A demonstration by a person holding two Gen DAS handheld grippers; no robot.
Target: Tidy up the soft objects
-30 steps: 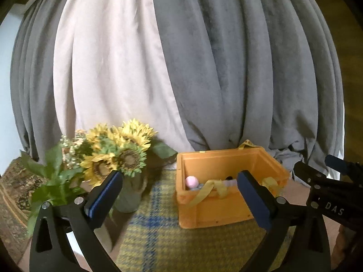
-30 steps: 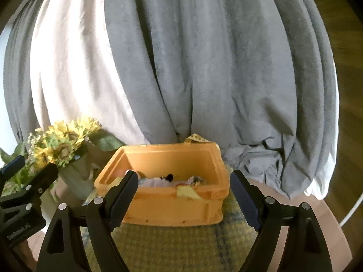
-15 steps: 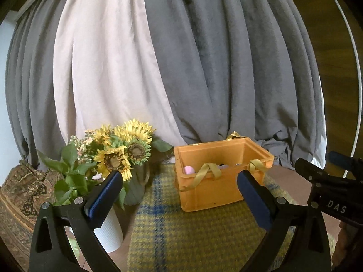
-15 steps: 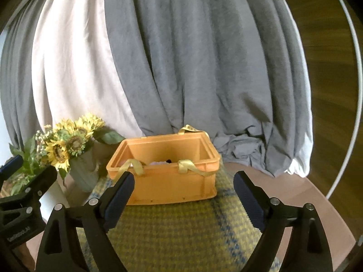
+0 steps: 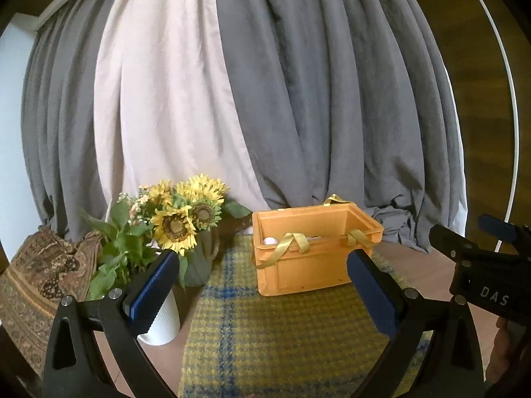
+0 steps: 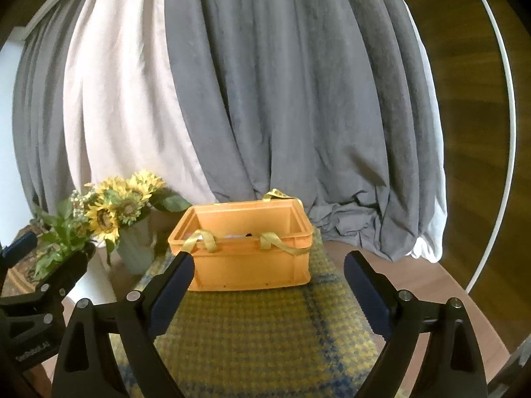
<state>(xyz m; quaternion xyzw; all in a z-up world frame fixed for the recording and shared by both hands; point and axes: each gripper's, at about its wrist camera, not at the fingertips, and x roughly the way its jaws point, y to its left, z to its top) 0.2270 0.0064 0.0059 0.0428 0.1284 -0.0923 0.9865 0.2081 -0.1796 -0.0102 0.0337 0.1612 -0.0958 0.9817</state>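
Both grippers, the left gripper (image 5: 262, 285) and the right gripper (image 6: 268, 285), stand spread and empty, short of the orange crate (image 6: 245, 262) on the checked mat (image 6: 265, 328). Soft items (a pink ball (image 5: 269, 240) shows) already lie inside, so packing looks done. Next likely calls for finding any leftover item, or tucking in the yellow ribbon (image 6: 207, 239).

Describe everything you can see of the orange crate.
The crate is an open-topped orange plastic box with a thick rim, upright on a yellow-and-blue checked cloth before grey curtains. Yellow ribbon drapes over its near rim in two loops, and another shows at the back. A pink ball peeks inside. Nothing grips it.
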